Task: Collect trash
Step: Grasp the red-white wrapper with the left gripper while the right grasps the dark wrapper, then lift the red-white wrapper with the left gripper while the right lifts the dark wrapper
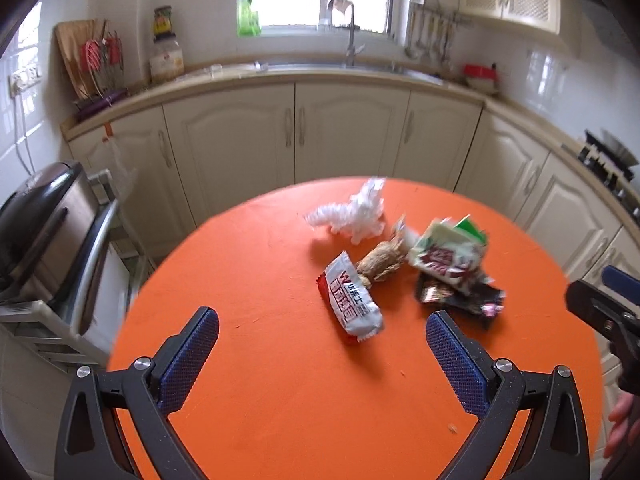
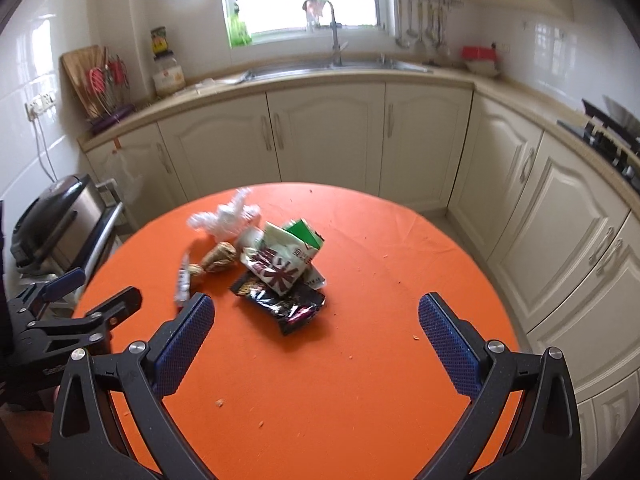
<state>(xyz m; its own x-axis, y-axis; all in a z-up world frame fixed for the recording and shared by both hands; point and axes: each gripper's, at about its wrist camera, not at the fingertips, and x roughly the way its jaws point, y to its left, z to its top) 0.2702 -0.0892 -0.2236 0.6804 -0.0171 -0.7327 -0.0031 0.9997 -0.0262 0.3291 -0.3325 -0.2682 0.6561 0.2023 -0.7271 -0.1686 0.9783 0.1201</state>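
Note:
A heap of trash lies on the round orange table (image 1: 280,360) (image 2: 360,360): a white and red snack wrapper (image 1: 350,300) (image 2: 183,278), a brown crumpled wrapper (image 1: 378,264) (image 2: 219,257), crumpled white plastic (image 1: 354,216) (image 2: 226,218), a white-green-maroon packet (image 1: 446,254) (image 2: 280,260) and a black foil packet (image 1: 460,294) (image 2: 280,300). My left gripper (image 1: 322,326) is open, above the table just short of the snack wrapper. My right gripper (image 2: 316,318) is open too, hovering near the black packet. Neither holds anything.
A steel pedal bin with a black lid (image 1: 44,216) (image 2: 60,216) stands left of the table. Cream cabinets (image 1: 348,132) and a counter with a sink (image 2: 336,66) curve behind. A stove (image 2: 612,136) sits at right. Crumbs dot the table.

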